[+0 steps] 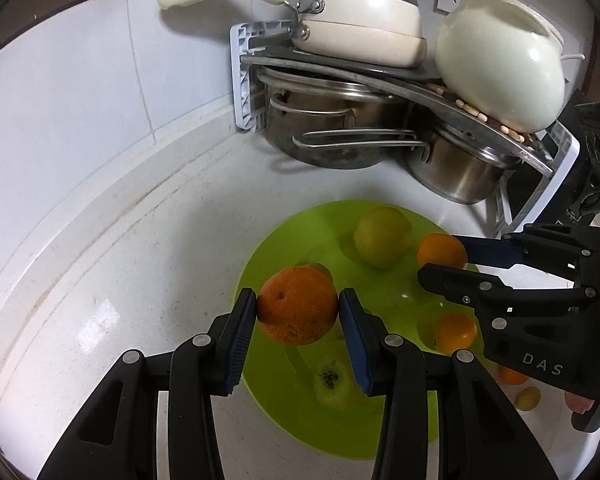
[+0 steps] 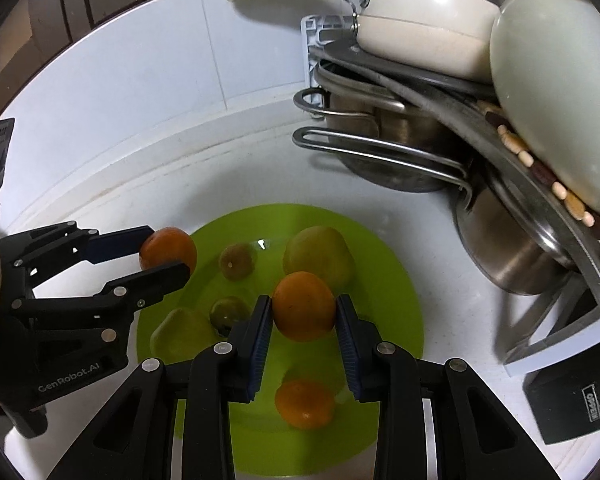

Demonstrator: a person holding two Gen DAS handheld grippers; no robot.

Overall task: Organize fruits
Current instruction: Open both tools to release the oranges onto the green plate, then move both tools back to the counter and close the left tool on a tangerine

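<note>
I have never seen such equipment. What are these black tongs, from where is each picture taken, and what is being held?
No robot here: a person holds a two-finger gripper in each hand, and each gripper carries a camera that looks along its fingers. One picture comes from the left gripper, the other from the right gripper; each also shows the other from the side. Each is shut on an orange: the left orange and the right orange, both above a green plate on a white counter. On the plate lie another orange and several greenish fruits. Behind stands a rack of pots.
</note>
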